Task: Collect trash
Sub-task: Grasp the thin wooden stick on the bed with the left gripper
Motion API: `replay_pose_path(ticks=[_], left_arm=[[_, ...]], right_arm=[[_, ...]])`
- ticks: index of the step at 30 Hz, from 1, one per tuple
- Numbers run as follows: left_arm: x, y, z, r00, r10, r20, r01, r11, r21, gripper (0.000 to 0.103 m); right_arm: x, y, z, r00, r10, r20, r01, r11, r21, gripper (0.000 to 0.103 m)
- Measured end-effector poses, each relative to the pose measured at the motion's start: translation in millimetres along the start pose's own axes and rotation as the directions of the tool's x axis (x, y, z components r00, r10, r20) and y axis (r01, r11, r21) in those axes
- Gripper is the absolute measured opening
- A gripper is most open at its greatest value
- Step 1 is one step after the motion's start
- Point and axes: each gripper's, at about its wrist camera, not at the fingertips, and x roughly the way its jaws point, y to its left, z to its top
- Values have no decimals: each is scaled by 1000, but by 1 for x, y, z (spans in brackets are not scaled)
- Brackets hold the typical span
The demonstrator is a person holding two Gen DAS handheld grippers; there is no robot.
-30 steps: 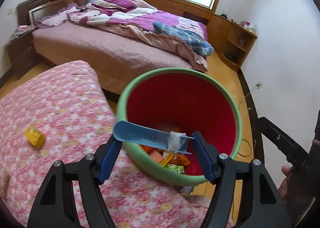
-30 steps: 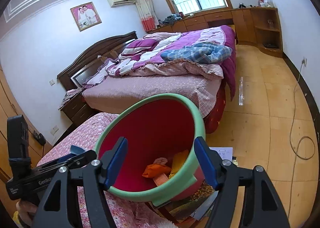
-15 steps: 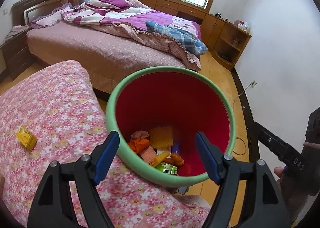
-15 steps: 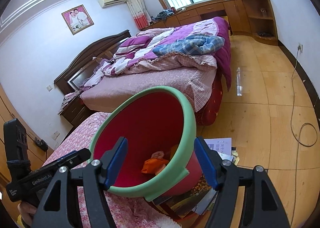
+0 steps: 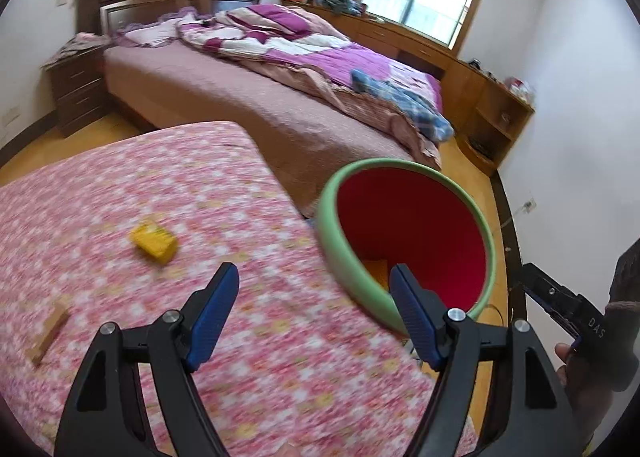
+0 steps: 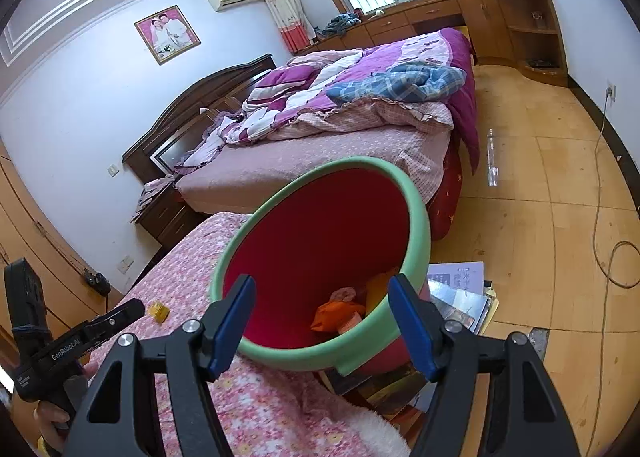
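Left gripper (image 5: 312, 313) jaws stood apart, empty, just opened; right gripper (image 6: 322, 317) apart around bin (image 6: 418, 217) rim, not clamped. Yellow scrap (image 5: 154, 243) lay on cloth (image 5: 120, 185); loose bin might tip.

Left gripper (image 5: 313, 311) sat at bottom centre of its own view, jaws wide apart, nothing between them; they had just been opening. Right gripper (image 6: 322, 323) filled the bottom of its view, jaws apart. A hand (image 6: 56, 415) held the left gripper's handle at lower left.
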Motion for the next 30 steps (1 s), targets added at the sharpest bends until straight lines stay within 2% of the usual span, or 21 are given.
replay_pose_path(ticks=[9,14,17,24,30], left_arm=[[-38,56,-10,992,123,24,-120,990,-77,77],[-54,86,-16,983,185,19,-183,980,-74,77],[-56,108,-22,977,212,-17,-212,975,-63,77],[-49,151,-38,945,318,-78,-322,945,-52,77],[-33,179,-49,925,354,-136,-366,928,-72,67]], right_arm=[[-14,37,-14,999,32,-13,-33,998,-50,71],[-17,59,-23,998,54,-33,-57,994,-90,71],[-17,70,-27,997,60,-45,-64,992,-108,71],[-11,92,-39,995,58,-83,-70,987,-145,71],[-4,108,-52,991,56,-126,-78,980,-184,71]])
